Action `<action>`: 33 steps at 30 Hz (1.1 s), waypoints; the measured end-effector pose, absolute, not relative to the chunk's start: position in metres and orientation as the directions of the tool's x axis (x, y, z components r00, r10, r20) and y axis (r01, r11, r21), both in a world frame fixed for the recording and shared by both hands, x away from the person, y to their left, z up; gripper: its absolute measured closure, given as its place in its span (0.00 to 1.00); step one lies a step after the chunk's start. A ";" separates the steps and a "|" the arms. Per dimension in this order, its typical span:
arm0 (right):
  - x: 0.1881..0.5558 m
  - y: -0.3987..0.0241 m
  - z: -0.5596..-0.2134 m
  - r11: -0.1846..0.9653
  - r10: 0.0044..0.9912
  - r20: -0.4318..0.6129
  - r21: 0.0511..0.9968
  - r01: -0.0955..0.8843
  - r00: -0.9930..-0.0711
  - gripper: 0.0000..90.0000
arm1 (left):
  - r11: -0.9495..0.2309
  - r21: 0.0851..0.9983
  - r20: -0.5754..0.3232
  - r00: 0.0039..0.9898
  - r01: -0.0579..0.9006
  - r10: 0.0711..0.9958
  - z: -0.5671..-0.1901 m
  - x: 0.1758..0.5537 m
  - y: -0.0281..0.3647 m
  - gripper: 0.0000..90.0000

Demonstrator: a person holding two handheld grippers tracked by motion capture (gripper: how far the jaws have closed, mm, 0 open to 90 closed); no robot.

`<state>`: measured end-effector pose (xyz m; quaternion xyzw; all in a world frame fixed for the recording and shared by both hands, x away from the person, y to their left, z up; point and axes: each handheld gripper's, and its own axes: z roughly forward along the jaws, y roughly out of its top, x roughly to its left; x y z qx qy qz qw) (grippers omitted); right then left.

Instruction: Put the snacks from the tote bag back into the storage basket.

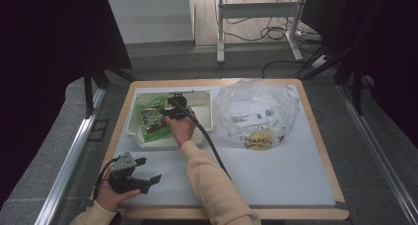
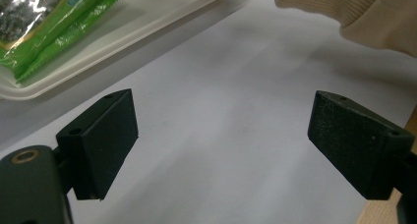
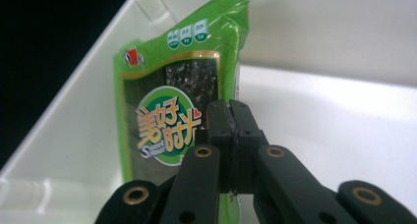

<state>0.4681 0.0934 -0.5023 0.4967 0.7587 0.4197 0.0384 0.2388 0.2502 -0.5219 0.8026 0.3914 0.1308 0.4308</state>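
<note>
Right tool (image 3: 231, 135) pinching green seaweed packet (image 3: 182, 101) edge inside white bin (image 1: 207, 124), left tool (image 2: 221, 140) spread over bare table (image 2: 231, 111).

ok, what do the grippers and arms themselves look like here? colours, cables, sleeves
Both grippers are black, with two flat rectangular jaws carrying small screw holes. The right gripper has black linkage bars with brass-coloured pivot rivets; a thick black cable trails from it. The left gripper carries a grey three-cornered plate on top and a thin dark cable. The person wears cream ribbed long sleeves.
</note>
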 end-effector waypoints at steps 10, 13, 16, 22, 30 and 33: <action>0.463 0.092 -0.498 0.227 0.780 0.298 0.684 0.694 -0.550 0.69 | -0.325 0.793 -0.124 0.658 0.516 0.743 -0.522 0.239 0.250 0.13; 0.464 0.088 -0.494 0.225 0.768 0.310 0.688 0.690 -0.560 0.65 | -0.327 0.791 -0.123 0.659 0.516 0.742 -0.522 0.239 0.250 0.13; 0.464 0.084 -0.490 0.230 0.758 0.317 0.689 0.688 -0.571 0.62 | -0.326 0.792 -0.122 0.657 0.516 0.744 -0.522 0.239 0.250 0.13; 0.463 0.078 -0.488 0.245 0.752 0.312 0.686 0.685 -0.581 0.58 | -0.325 0.791 -0.122 0.655 0.518 0.746 -0.522 0.239 0.250 0.13; 0.457 0.072 -0.483 0.245 0.724 0.325 0.704 0.667 -0.609 0.57 | -0.324 0.791 -0.120 0.652 0.518 0.749 -0.523 0.239 0.251 0.13; 0.453 0.068 -0.478 0.261 0.713 0.307 0.718 0.645 -0.630 0.55 | -0.324 0.792 -0.119 0.652 0.518 0.749 -0.523 0.239 0.251 0.13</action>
